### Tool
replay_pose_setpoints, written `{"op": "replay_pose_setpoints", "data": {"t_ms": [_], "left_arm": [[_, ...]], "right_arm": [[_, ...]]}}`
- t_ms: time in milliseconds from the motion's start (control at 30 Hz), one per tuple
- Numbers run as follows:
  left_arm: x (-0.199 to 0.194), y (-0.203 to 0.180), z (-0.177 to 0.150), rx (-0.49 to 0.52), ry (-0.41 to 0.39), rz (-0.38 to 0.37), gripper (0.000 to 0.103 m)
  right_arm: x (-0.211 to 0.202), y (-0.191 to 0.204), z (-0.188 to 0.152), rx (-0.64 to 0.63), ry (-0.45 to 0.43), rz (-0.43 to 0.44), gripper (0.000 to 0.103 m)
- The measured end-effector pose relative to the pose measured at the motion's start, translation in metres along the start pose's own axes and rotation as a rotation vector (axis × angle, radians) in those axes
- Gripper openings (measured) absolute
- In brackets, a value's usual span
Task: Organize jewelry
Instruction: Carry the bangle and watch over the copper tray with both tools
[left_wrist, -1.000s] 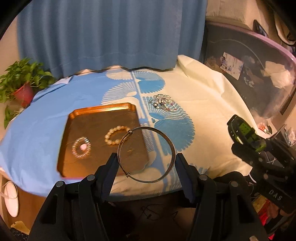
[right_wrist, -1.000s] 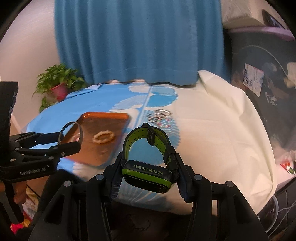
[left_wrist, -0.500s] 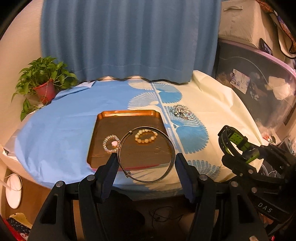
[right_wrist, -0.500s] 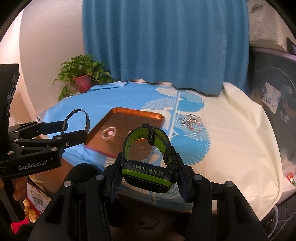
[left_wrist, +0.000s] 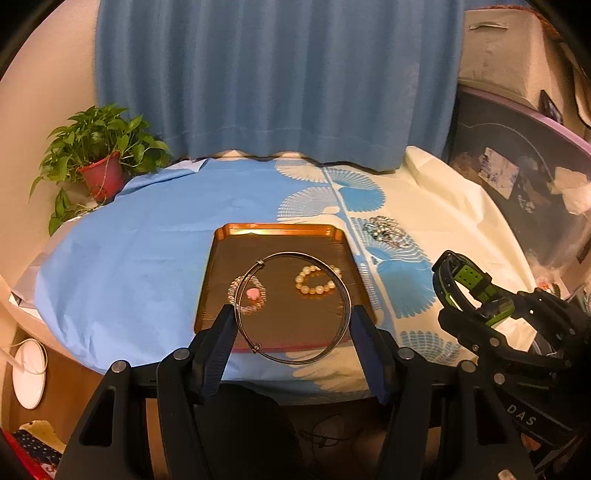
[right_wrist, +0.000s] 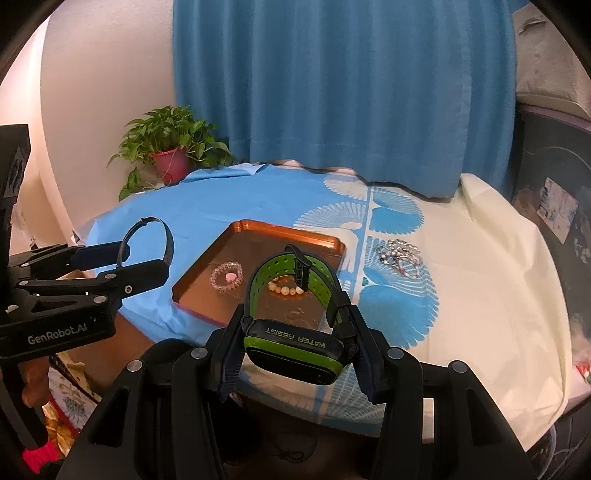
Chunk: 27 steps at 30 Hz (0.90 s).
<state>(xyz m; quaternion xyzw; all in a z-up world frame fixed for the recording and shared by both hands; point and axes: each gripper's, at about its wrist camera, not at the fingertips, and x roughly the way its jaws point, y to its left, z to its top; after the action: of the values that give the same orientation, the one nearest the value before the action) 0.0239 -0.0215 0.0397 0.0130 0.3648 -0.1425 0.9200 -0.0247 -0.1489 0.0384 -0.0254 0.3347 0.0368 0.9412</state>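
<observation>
My left claw (left_wrist: 291, 325) pinches a thin metal bangle (left_wrist: 293, 308) edgewise, and it could twist out and roll off the surface (left_wrist: 129, 266); my right claw (right_wrist: 295, 343) grips one green watch (right_wrist: 293, 334) by its case, held short of the near edge. I count one copper tray (left_wrist: 277, 230) with two bead bracelets, and what looks like one tangled heap (right_wrist: 400, 256) to its right
</observation>
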Motion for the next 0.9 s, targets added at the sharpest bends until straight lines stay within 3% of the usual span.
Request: {"op": "replay_pose_setpoints", "data": {"t_ms": [467, 900], "left_arm": [[0.069, 0.036, 0.023, -0.029, 0.069, 0.065, 0.057], [0.146, 0.051, 0.046, -0.020, 0.125, 0.068, 0.058]], "right_arm": [[0.086, 0.011, 0.023, -0.001, 0.080, 0.044, 0.052], [0.175, 0.009, 0.042, 0.014, 0.157, 0.061, 0.052]]}}
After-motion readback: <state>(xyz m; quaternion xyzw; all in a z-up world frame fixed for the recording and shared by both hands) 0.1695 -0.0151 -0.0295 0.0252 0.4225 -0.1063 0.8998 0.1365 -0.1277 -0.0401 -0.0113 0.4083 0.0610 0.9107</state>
